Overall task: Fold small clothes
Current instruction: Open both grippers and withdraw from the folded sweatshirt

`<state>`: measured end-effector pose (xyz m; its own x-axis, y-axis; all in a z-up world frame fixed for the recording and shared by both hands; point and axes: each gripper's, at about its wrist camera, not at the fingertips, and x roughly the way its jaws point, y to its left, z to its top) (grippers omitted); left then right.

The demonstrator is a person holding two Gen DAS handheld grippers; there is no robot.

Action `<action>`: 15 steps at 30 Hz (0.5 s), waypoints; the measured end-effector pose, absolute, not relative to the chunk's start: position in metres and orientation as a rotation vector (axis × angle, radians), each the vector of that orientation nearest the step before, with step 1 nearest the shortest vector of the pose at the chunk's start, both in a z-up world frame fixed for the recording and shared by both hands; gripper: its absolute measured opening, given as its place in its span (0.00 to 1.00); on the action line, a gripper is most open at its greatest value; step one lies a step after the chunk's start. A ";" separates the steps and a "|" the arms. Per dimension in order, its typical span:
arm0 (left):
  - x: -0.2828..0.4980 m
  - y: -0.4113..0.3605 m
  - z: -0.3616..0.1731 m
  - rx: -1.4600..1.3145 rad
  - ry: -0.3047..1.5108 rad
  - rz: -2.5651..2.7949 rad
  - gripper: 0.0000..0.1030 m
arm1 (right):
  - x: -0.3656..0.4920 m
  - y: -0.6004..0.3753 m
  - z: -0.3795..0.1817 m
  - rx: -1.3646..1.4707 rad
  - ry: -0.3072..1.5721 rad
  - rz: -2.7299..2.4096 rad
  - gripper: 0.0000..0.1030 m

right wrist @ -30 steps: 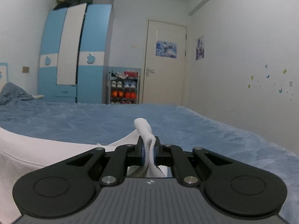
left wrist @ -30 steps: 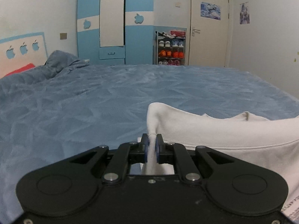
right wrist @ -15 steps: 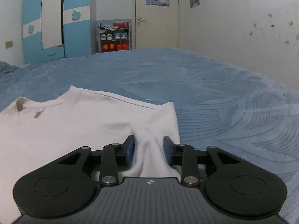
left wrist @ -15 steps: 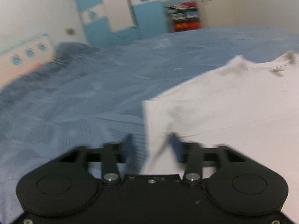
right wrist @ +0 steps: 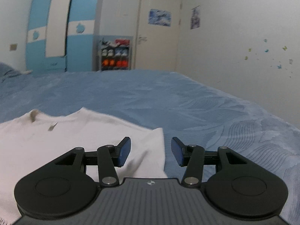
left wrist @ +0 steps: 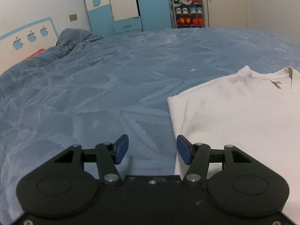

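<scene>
A small white T-shirt (left wrist: pixel 236 112) lies flat on the blue bedspread (left wrist: pixel 93 97), its collar toward the far side. In the left wrist view my left gripper (left wrist: pixel 152 149) is open, hovering just above the bed at the shirt's left edge, with nothing between its blue pads. In the right wrist view the white T-shirt (right wrist: pixel 61 136) fills the lower left. My right gripper (right wrist: pixel 151 151) is open over the shirt's right edge, one finger above cloth, the other above the blue bedspread (right wrist: pixel 215 112). Neither holds anything.
A bunched blue blanket (left wrist: pixel 73 41) sits at the head of the bed on the left. Beyond the bed stand a blue and white wardrobe (left wrist: pixel 129 5), a shoe rack (left wrist: pixel 189 13) and a door (right wrist: pixel 159 30). A wall (right wrist: pixel 243 46) runs along the bed's right side.
Both grippers held pinched corners of the lifted shirt a second ago. They lowered it flat onto the bed, opened and let go; both now stand wide open at its edges.
</scene>
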<state>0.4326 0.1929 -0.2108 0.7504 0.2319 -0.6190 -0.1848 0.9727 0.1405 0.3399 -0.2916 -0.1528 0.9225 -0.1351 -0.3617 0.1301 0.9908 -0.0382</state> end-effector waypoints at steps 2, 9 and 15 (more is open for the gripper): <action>0.421 0.194 -0.205 0.047 0.706 0.193 0.57 | 0.339 -0.288 -0.149 -0.043 0.398 -0.127 0.59; 0.388 0.198 -0.196 -0.056 0.775 0.150 0.57 | 0.330 -0.293 -0.139 0.011 0.465 -0.109 0.66; 0.367 0.184 -0.199 -0.055 0.798 0.153 0.57 | 0.311 -0.285 -0.141 0.051 0.492 -0.058 0.42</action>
<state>0.3671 0.1837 -0.1988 0.6879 0.1158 -0.7165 -0.1577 0.9875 0.0082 0.3107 -0.2850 -0.1406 0.8798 -0.0434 -0.4734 0.0681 0.9971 0.0352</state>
